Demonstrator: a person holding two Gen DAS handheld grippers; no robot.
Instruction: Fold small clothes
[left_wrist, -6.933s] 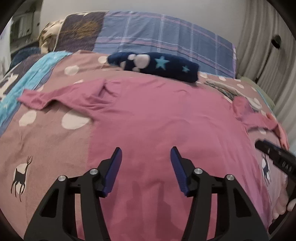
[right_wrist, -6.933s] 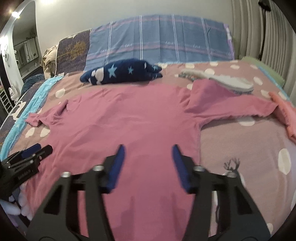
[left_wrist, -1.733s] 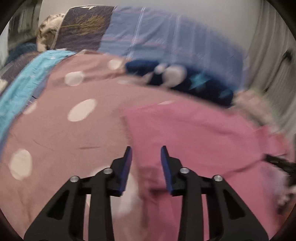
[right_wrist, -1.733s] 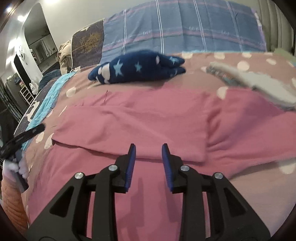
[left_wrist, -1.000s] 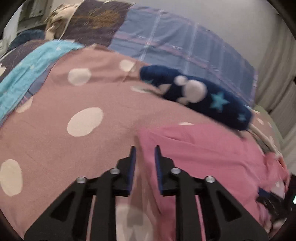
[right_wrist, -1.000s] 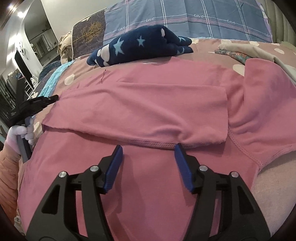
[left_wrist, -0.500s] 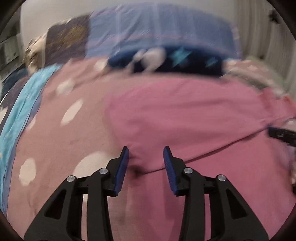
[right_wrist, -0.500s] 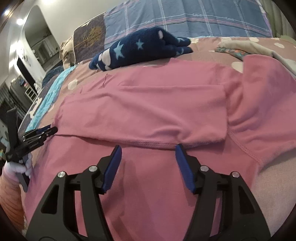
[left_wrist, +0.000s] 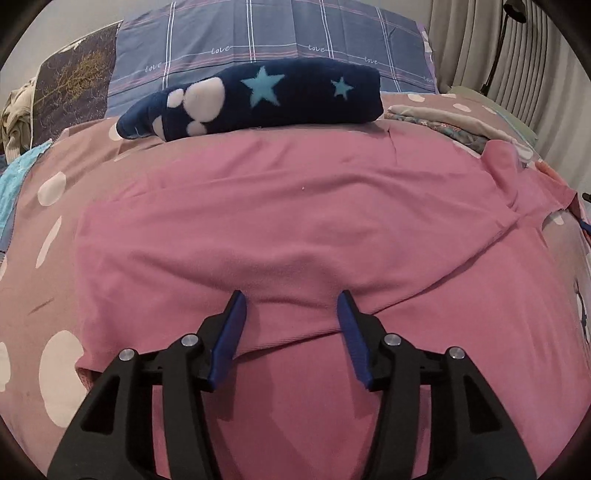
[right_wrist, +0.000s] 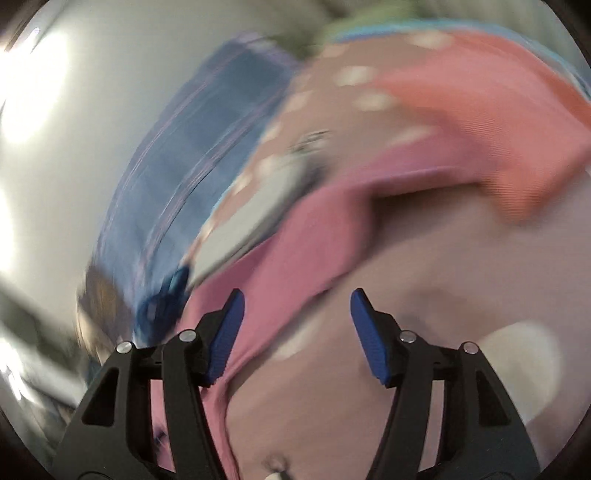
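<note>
One pink shirt (left_wrist: 295, 221), one navy fleece (left_wrist: 258, 98), two pillows (left_wrist: 277, 33).

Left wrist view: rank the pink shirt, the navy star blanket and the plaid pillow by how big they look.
1. pink shirt, though it lies nearest the camera
2. plaid pillow, partly hidden
3. navy star blanket

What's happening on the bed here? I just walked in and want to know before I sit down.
A person with a handheld gripper in each hand is folding a pink T-shirt spread on the polka-dot bedspread. One side is already folded across the body. The left gripper, jaws just opened and empty, hovers over that folded edge. The right gripper is open too, near the shirt's other side; its view is blurred.
</note>
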